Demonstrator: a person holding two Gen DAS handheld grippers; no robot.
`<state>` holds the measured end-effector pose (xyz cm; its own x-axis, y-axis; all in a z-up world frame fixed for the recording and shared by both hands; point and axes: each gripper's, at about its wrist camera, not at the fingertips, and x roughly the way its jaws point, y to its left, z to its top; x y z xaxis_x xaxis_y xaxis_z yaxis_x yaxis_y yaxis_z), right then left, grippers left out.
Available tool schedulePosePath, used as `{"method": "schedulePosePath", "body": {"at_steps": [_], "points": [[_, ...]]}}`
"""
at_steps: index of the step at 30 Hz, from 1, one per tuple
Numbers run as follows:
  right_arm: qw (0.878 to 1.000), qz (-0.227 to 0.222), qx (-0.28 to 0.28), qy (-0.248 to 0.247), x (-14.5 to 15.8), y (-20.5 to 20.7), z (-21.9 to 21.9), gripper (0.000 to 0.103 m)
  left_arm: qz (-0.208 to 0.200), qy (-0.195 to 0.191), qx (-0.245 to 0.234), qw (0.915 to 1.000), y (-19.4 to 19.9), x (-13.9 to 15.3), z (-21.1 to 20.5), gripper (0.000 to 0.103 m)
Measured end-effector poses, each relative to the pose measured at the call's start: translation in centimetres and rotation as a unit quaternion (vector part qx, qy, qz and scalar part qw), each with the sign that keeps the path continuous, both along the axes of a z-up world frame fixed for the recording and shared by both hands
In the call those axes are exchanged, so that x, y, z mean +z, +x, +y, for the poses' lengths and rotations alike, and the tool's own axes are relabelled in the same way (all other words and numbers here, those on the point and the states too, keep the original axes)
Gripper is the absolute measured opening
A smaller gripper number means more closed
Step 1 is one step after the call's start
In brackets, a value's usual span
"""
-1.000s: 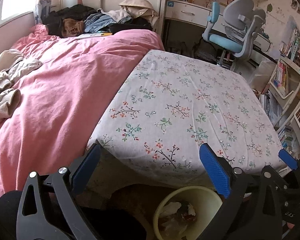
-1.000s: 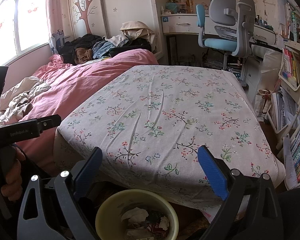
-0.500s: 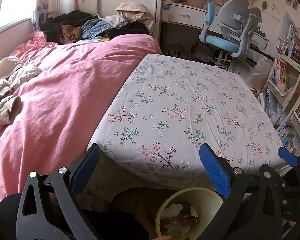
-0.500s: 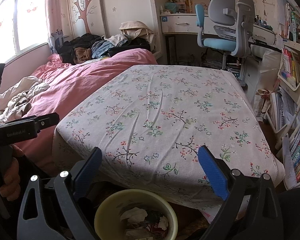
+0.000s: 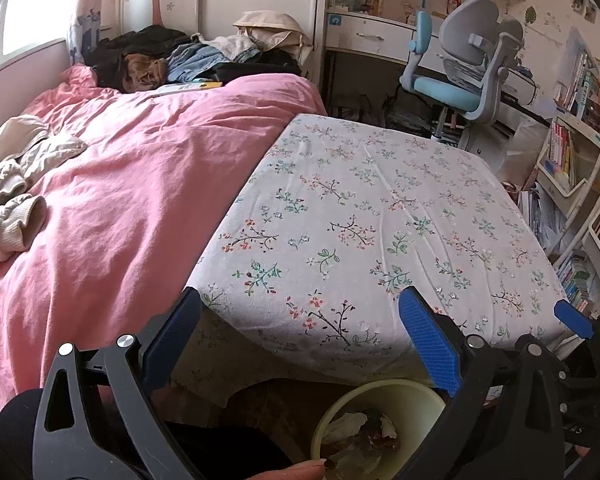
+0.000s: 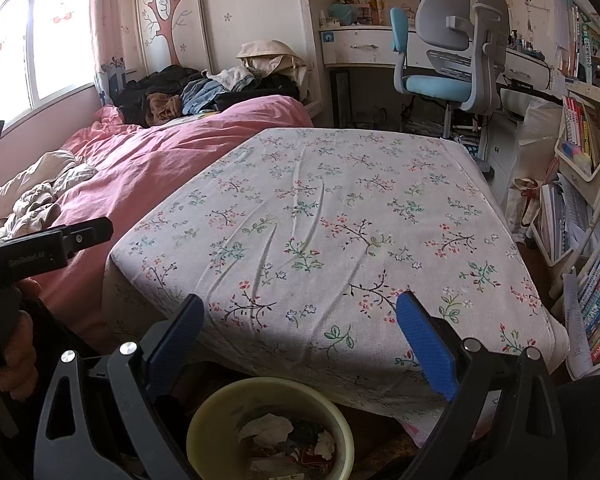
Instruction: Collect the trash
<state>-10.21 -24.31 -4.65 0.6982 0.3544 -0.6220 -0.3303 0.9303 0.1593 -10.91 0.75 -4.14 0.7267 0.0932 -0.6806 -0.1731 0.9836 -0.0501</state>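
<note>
At far left in the left wrist view, a cream garment [image 5: 10, 196] lay crumpled on a pink duvet [image 5: 132, 184] that covered the left side of a bed. Behind the duvet, a heap of dark and denim clothes [image 5: 168, 60] was piled against the wall. To the right of the duvet, the bed showed a white floral sheet [image 5: 364, 220], bare and lightly creased.

In the foreground, the left gripper [image 5: 300, 344] pointed over the near corner of the bed, its jaws spread wide apart with nothing between them. Below it and toward the right, a pale yellow bin [image 5: 404, 394] stood on the floor just beside the foot of the bed, holding crumpled white tissues and other scraps [image 5: 356, 436]. The right gripper [image 6: 300, 340] hovered above the same bin [image 6: 220, 408], its jaws likewise wide apart and empty; in its view the trash [image 6: 284, 436] sat directly beneath the gap. A hand [image 6: 8, 344] at that view's left edge gripped the black handle of the other tool.

Farther right, a grey and blue desk chair [image 5: 460, 76] stood before a white bench [image 5: 368, 36] against the back wall. At far right, shelves of books [image 6: 580, 136] lined the wall, with more books stacked on the floor.
</note>
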Motion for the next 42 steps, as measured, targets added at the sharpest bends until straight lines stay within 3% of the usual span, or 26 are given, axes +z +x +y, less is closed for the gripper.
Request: {"method": "schedulePosePath", "body": {"at_steps": [42], "points": [[1.000,-0.001,-0.001,-0.003,-0.11,-0.01,-0.15,0.093,-0.012,-0.002,-0.002,0.9999,-0.33,0.68,-0.28,0.096]]}}
